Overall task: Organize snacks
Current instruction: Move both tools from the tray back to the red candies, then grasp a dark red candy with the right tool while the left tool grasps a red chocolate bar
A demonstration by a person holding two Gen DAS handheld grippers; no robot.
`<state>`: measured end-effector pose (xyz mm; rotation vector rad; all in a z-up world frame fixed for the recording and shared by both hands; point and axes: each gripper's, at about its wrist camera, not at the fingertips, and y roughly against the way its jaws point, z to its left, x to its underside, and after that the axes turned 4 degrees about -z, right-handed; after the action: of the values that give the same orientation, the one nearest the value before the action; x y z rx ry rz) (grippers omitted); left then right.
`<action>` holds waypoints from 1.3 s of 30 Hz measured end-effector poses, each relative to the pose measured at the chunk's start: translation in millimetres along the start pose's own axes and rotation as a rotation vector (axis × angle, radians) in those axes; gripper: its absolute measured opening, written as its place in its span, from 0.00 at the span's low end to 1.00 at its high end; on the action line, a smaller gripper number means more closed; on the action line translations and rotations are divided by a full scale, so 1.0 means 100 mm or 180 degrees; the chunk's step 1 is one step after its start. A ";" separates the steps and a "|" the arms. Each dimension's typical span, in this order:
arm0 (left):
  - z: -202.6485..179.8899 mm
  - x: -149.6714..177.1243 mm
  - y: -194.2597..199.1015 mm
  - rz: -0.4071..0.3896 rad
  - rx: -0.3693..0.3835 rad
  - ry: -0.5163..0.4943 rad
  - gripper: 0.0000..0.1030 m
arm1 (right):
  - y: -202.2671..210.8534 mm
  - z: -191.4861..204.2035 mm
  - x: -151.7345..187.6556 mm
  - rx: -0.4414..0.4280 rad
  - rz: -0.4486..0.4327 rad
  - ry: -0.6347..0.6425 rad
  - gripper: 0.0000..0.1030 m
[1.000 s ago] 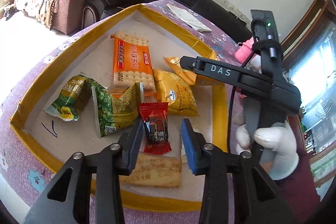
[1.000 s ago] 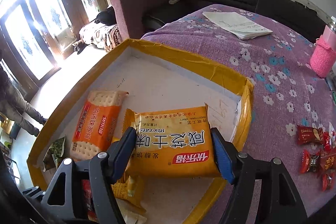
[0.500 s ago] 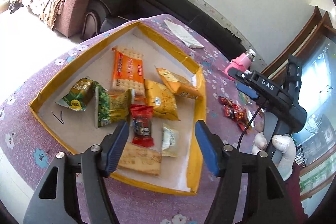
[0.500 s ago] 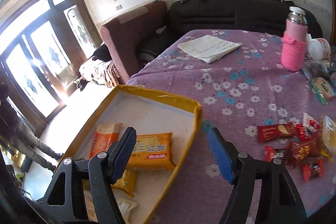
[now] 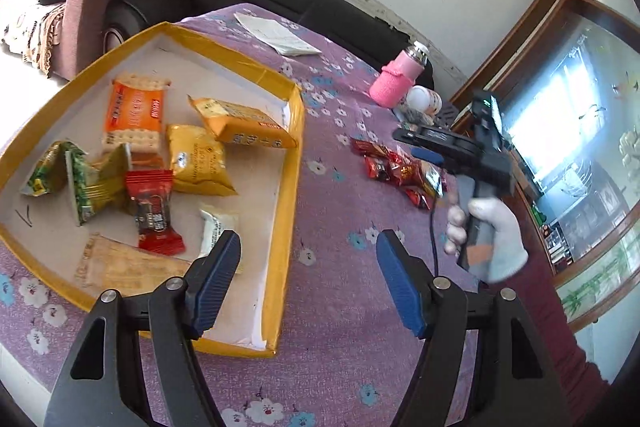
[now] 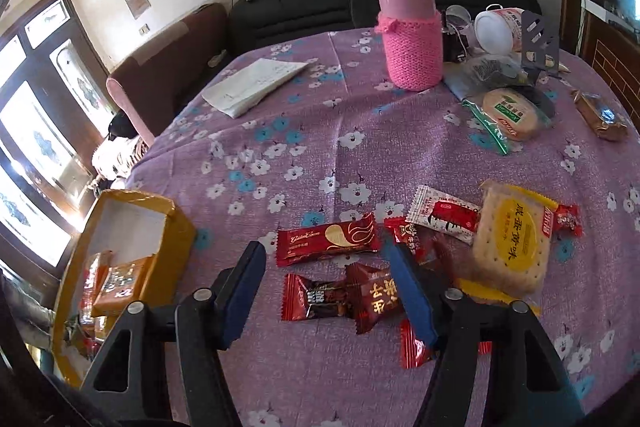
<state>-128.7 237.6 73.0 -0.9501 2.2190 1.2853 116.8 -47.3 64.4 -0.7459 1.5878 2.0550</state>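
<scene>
A yellow-rimmed cardboard box [image 5: 291, 163] on the purple flowered tablecloth holds several snack packets, among them an orange cracker pack [image 5: 134, 113], a yellow biscuit pack [image 5: 244, 125] and a red candy [image 5: 152, 205]. The box also shows in the right wrist view [image 6: 176, 231]. My left gripper [image 5: 310, 267] is open and empty above the cloth beside the box's right rim. My right gripper [image 6: 326, 277] is open and empty, low over a cluster of loose red snacks [image 6: 340, 297]; a long red packet [image 6: 328, 237] and a round cracker pack [image 6: 510, 239] lie nearby. The right gripper also shows in the left wrist view [image 5: 424, 147].
A pink knit-sleeved bottle [image 6: 410, 39], a white cup [image 6: 496, 27], a bagged cracker [image 6: 508, 113] and a brown packet [image 6: 600, 115] stand at the far right of the table. A folded paper [image 6: 256, 85] lies at the far side. Sofas stand beyond the table.
My right gripper let go of the yellow biscuit pack in the box and swung right over the loose red snacks. My left gripper opened wider, rose and moved right from over the box.
</scene>
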 end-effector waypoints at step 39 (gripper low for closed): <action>-0.67 0.31 -0.22 0.0315 0.0013 -0.0422 0.68 | 0.56 -0.33 1.26 -0.0144 0.0365 -0.0075 0.56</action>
<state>-134.9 160.8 73.4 -0.7391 2.1886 1.3458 -9.4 -91.2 16.8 -0.6578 1.6100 2.1793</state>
